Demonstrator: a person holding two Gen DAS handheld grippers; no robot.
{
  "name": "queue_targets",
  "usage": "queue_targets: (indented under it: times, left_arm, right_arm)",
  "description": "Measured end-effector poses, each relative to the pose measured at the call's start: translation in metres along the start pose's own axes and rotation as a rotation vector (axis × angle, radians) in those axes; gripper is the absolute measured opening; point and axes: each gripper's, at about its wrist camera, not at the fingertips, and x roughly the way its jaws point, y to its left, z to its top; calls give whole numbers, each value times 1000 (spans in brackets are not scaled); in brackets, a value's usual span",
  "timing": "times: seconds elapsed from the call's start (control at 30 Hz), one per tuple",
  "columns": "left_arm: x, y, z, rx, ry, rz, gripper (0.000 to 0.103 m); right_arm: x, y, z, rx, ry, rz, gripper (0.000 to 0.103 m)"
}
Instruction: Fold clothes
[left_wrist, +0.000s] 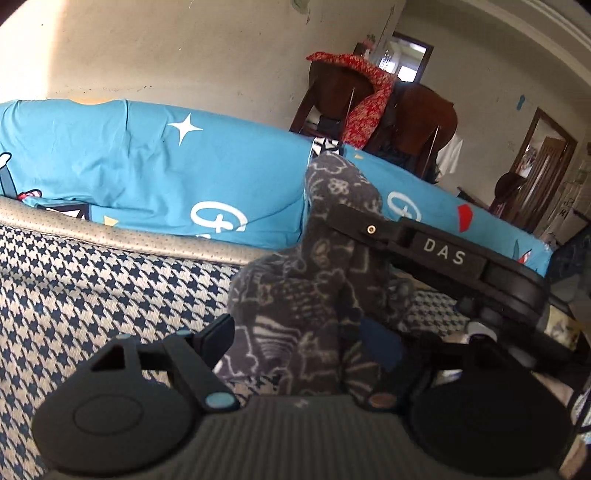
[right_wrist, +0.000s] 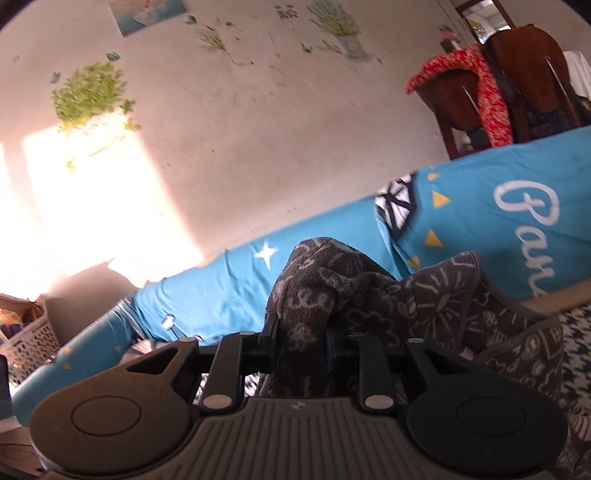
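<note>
Seating surface: a houndstooth cushion (left_wrist: 92, 295) is lying under both tools, bordered at its far side by a grey perforated trim strip (left_wrist: 122, 236). Beyond that edge a blue printed cover (left_wrist: 147, 166) is draping the backrest, running from 9 o'clock to 3 o'clock across the left wrist view. Behind it a plaster wall (left_wrist: 184, 55) is rising. At 1 o'clock a dark wooden chair (left_wrist: 417, 110) is standing with a red patterned cloth (left_wrist: 369, 96) hanging over it. In the right wrist view a white perforated basket (right_wrist: 29, 343) is sitting at 9 o'clock, near the end of the sofa.

Open room: the cushion is showing bare from 8 o'clock to 10 o'clock in the left wrist view; the right half is taken up by fabric and tooling.

Task item: a dark grey fleece garment (left_wrist: 317, 295) with pale line print is being held bunched above the cushion, rising towards 12 o'clock against the blue cover.

Left gripper (left_wrist: 299, 350): fabric is filling the gap between its fingers, and the one finger in sight is touching the cloth at 9 o'clock of the bundle; the other is hidden, so the grip cannot be confirmed. The right gripper (left_wrist: 443, 254) is crossing at 2 o'clock, pressed into the same bundle.

Right gripper, own view (right_wrist: 301, 341): the fingers are standing narrow, pinching a fold of the garment (right_wrist: 369, 302) between them, with loose fleece spilling towards 3 o'clock onto the cushion.
</note>
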Motion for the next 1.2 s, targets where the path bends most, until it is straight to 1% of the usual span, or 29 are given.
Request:
queue_targets:
  times: [0.03,0.07,0.1,0.13,0.17,0.2,0.27,0.3,0.33,0.43,0.53,0.6,0.67,0.8,0.97,1.03,1.1,1.17,1.2]
  left_arm:
    - [2,1,0,0,-2,39,81]
    - [3,2,-1,-1,-4,80,87]
    - [5,4,-1,-1,-6,120,91]
    - [7,5,-1,-1,-8,161,93]
    - [8,6,-2,-1,-11,202,93]
    - [10,7,-2,-1,-13,242,93]
    - [20,10,-4,6,27,360,94]
    - [25,12,-6,21,51,427,94]
    - [30,15,-8,36,75,494,94]
    - [35,29,-11,20,106,616,94]
    - [26,34,-7,-36,82,578,94]
    - [23,28,-4,-27,70,550,94]
    - [22,18,-4,0,63,518,94]
    - [22,-3,-6,41,55,414,96]
    - [17,-25,-13,88,46,305,99]
    - [16,-36,-15,117,51,255,99]
    - [16,-44,-17,140,61,202,100]
    - [18,-49,-19,155,78,162,101]
    - [20,-51,-20,159,88,156,101]
  right_arm:
    - [0,1,1,4,-11,21,25]
    - [0,2,2,8,-21,49,25]
    - [1,4,2,11,-27,79,25]
    - [3,7,3,10,-30,98,25]
    - [6,11,2,4,-25,97,26]
    - [10,15,1,-4,-14,87,27]
    - [19,22,-4,-21,24,36,32]
    - [23,24,-6,-26,40,14,37]
    - [24,23,-8,-26,53,-2,45]
    - [22,18,-9,-12,80,-42,47]
    - [8,8,-2,6,87,-77,49]
    - [-6,-1,3,10,91,-110,49]
    - [-19,-8,7,9,101,-148,50]
    - [-39,-23,8,8,122,-225,50]
    - [-52,-37,6,40,152,-287,51]
    - [-57,-40,4,40,170,-313,54]
    - [-62,-43,1,36,190,-337,54]
    - [-68,-47,-2,37,207,-363,54]
    - [-72,-49,-4,42,215,-379,54]
